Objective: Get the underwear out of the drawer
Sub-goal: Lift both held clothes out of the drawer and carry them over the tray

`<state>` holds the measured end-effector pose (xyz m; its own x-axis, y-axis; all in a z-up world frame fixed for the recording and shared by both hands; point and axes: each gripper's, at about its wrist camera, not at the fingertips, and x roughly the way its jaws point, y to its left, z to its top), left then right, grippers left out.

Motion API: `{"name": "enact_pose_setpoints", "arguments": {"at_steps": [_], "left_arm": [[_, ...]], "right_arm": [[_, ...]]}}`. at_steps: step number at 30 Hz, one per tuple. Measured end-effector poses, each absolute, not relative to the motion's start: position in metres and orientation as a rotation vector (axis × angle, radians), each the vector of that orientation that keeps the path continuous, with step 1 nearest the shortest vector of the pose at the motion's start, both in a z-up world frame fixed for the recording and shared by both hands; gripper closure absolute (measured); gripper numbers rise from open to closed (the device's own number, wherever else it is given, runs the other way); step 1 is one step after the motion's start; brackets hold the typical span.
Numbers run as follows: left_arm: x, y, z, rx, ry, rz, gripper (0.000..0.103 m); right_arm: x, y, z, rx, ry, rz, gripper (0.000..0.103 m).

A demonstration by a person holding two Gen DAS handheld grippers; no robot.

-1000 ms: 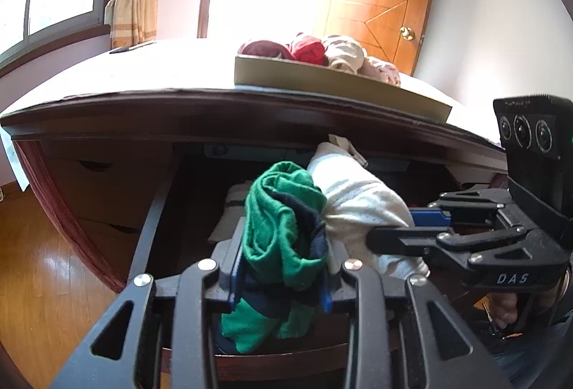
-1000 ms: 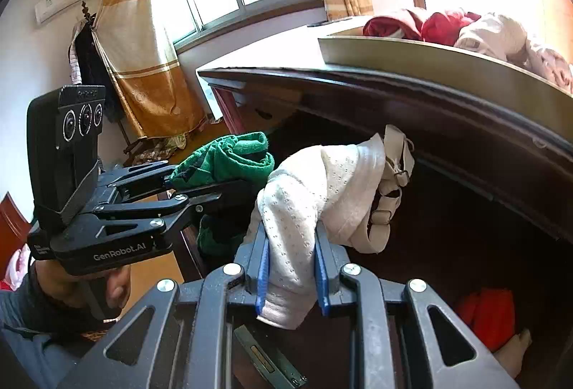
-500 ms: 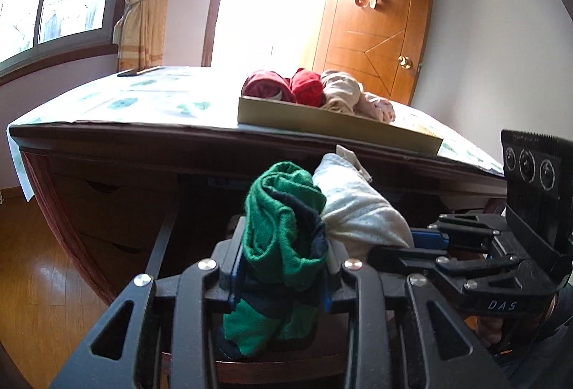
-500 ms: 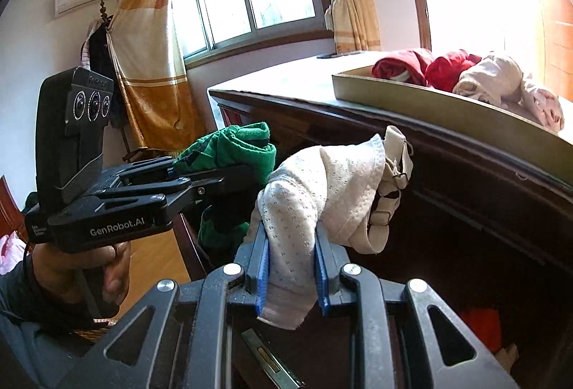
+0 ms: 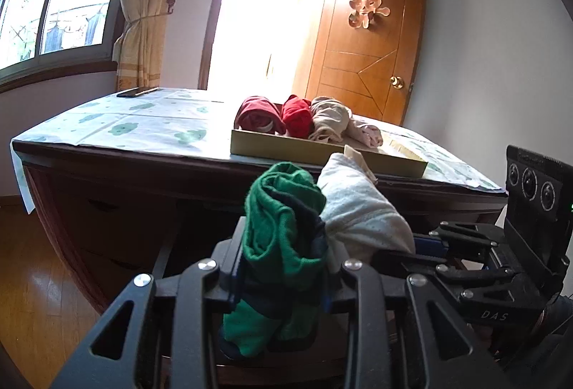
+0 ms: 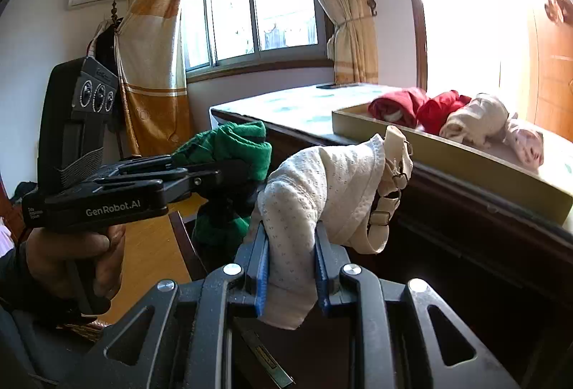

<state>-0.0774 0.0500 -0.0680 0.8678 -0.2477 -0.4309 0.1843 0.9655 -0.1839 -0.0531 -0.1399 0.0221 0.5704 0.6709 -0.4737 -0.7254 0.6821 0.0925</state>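
On my left gripper the jaws are clamped on a rolled green garment with dark navy bands; the bundle stands up between the blue-edged pads and its lower end hangs below them. On my right gripper the jaws are pressed together on a white eyelet bra, whose beige strap with its metal adjusters droops off the right side of the roll. Both pieces of underwear are held up in the air, side by side and touching in the left wrist view, in front of the dark wooden dresser and level with its top edge. The dresser's surface carries a pale cloth printed with green shapes, and on it sits a shallow olive-tan tray. In the tray lie four rolled garments in a row: a dark red one, a bright red one, a beige one and a pale pink patterned one. A dark phone lies at the far corner of the cloth. From the right wrist camera I see the hand wrapped around the left gripper's handle. An open wooden door stands behind the dresser.
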Motion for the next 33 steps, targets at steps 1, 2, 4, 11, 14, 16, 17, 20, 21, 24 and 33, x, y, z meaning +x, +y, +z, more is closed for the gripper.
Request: {"name": "enact_pose_setpoints", "arguments": {"at_steps": [1, 2, 4, 11, 14, 16, 17, 20, 21, 24, 33], "left_arm": [[-0.079, 0.050, -0.066, -0.139, 0.463, -0.227, 0.072], [-0.080, 0.049, -0.065, -0.138, 0.459, -0.228, 0.072], [-0.082, 0.048, -0.062, -0.137, 0.449, -0.229, 0.072], [-0.087, 0.047, -0.055, -0.140, 0.427, -0.232, 0.072], [-0.088, 0.046, -0.053, -0.140, 0.421, -0.234, 0.072], [-0.089, 0.046, -0.052, -0.142, 0.416, -0.236, 0.072], [-0.089, 0.046, -0.052, -0.142, 0.414, -0.236, 0.072], [-0.089, 0.046, -0.050, -0.148, 0.412, -0.237, 0.072], [-0.089, 0.046, -0.049, -0.150, 0.410, -0.237, 0.072], [-0.091, 0.046, -0.049, -0.151, 0.407, -0.240, 0.072], [-0.087, 0.044, -0.038, -0.137, 0.395, -0.252, 0.072]], "right_arm": [[-0.054, -0.141, 0.024, -0.120, 0.496, 0.819, 0.080], [-0.055, -0.141, 0.025, -0.122, 0.488, 0.819, 0.080], [-0.057, -0.143, 0.029, -0.121, 0.475, 0.819, 0.080], [-0.060, -0.149, 0.039, -0.113, 0.445, 0.818, 0.080], [-0.063, -0.151, 0.042, -0.111, 0.434, 0.815, 0.080], [-0.066, -0.153, 0.045, -0.108, 0.426, 0.815, 0.080], [-0.067, -0.154, 0.046, -0.107, 0.421, 0.816, 0.080], [-0.071, -0.155, 0.051, -0.111, 0.407, 0.816, 0.080], [-0.071, -0.156, 0.053, -0.110, 0.403, 0.818, 0.080], [-0.074, -0.157, 0.057, -0.109, 0.390, 0.822, 0.080], [-0.075, -0.161, 0.069, -0.113, 0.365, 0.815, 0.080]]}}
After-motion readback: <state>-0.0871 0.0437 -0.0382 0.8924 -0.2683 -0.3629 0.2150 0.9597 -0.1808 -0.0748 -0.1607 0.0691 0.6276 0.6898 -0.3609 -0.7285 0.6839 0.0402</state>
